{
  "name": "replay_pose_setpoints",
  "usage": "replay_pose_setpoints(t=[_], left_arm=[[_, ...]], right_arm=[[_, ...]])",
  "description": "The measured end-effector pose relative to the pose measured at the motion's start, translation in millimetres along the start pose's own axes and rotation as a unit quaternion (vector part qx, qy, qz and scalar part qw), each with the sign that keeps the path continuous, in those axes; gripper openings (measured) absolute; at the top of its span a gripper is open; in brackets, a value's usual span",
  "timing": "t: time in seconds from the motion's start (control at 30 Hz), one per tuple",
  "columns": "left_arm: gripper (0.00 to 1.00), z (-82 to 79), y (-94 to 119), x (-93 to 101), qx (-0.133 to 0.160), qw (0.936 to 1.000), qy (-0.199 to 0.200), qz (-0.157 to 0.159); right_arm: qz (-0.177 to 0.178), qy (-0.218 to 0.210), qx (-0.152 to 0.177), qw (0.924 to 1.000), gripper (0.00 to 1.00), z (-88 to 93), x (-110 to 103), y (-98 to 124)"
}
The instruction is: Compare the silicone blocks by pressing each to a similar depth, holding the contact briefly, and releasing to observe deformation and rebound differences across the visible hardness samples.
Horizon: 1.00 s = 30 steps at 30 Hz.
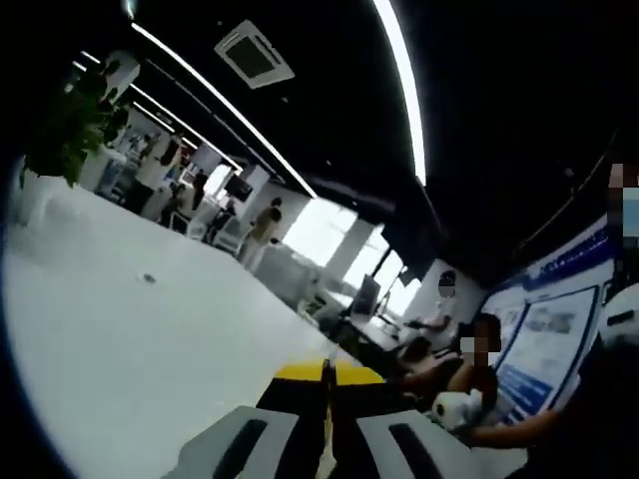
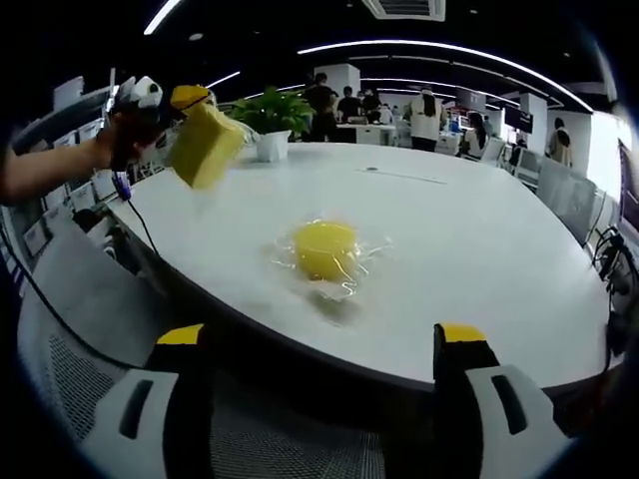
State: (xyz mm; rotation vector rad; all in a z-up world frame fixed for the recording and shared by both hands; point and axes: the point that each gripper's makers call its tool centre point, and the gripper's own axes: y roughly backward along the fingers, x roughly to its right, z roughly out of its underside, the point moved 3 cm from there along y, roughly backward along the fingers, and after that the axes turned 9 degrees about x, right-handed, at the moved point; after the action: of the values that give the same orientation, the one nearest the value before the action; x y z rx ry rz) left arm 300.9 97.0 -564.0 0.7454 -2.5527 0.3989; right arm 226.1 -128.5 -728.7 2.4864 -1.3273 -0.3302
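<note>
A round yellow silicone block [image 2: 324,249] in clear crinkled wrap lies on the white table [image 2: 479,259], near its front edge. My right gripper [image 2: 319,334] hovers in front of it, open wide, with nothing between its yellow-tipped fingers. At upper left a hand holds my left gripper [image 2: 150,100] above the table's edge, and a squarish yellow block [image 2: 205,145] hangs from its tip, blurred. In the left gripper view the left gripper [image 1: 327,374] has its jaws pressed together over the table [image 1: 120,339]; the block itself is hidden there.
A potted plant [image 2: 275,115] stands at the table's far side. A dark cable [image 2: 140,230] drops from the left gripper past the table edge. A mesh chair [image 2: 60,399] sits below left. Seated people [image 1: 469,379] and desks fill the room behind.
</note>
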Motion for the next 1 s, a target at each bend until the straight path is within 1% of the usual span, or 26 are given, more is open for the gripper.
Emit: replay_pose_setpoints(t=[0.07,0.13,0.2,0.23,0.3,0.33,0.4,0.47,0.53,0.6,0.67,0.77,0.87,0.9,0.93,1.0], left_arm=[[0.00,0.4,-3,13.1,-0.012,0.9997,-0.014,0.018],[0.00,-1.8,-4,22.8,-0.010,0.9995,-0.012,0.027],[0.00,-6.8,-6,32.2,0.004,0.9991,0.000,0.041],[0.00,-10.7,-6,36.5,0.016,0.9988,0.008,0.047],[0.00,-14.8,-6,42.5,0.028,0.9979,0.015,0.056],[0.00,-15.2,-5,48.0,0.028,0.9976,0.013,0.063],[0.00,-15.6,-5,52.6,0.025,0.9971,0.015,0.071],[0.00,-15.7,-3,55.6,0.025,0.9967,0.015,0.076],[0.00,-16.2,0,58.7,0.026,0.9961,0.020,0.082],[0.00,-16.4,2,63.1,0.027,0.9957,0.020,0.086],[0.00,-16.4,3,66.2,0.027,0.9956,0.019,0.087],[0.00,-18.6,4,77.8,0.029,0.9942,0.020,0.101],[0.00,-21.1,4,87.8,0.034,0.9926,0.020,0.114],[0.00,-21.4,4,90.6,0.035,0.9920,0.021,0.119],[0.00,-21.7,4,94.3,0.036,0.9913,0.023,0.124],[0.00,-21.7,5,100.8,0.036,0.9900,0.026,0.134]], right_arm=[[-0.004,-0.003,0.002,1.0000,0.87,-0.9,-1,0],[-0.009,-0.003,0.002,1.0000,0.87,-1.5,-3,1],[-0.012,-0.002,0.000,0.9999,0.86,-1.4,-4,1],[-0.013,-0.001,-0.001,0.9999,0.86,-1.5,-4,1],[-0.020,0.002,0.000,0.9998,0.85,-5.4,-5,2],[-0.026,0.005,0.005,0.9996,0.85,-10.4,-7,3],[-0.038,0.011,0.013,0.9991,0.84,-19.3,-11,4],[-0.058,0.019,0.031,0.9976,0.82,-35.8,-18,5],[-0.070,0.025,0.039,0.9965,0.80,-46.3,-23,6],[-0.094,0.014,0.058,0.9938,0.79,-61.3,-33,6],[-0.118,0.008,0.076,0.9901,0.79,-75.7,-44,6],[-0.154,0.008,0.095,0.9835,0.79,-95.1,-63,6],[-0.169,0.032,0.112,0.9787,0.76,-109.4,-75,6],[-0.175,0.028,0.113,0.9776,0.75,-113.1,-79,6],[-0.189,0.020,0.122,0.9742,0.76,-121.3,-85,7],[-0.205,0.011,0.133,0.9695,0.76,-133.9,-92,8]])
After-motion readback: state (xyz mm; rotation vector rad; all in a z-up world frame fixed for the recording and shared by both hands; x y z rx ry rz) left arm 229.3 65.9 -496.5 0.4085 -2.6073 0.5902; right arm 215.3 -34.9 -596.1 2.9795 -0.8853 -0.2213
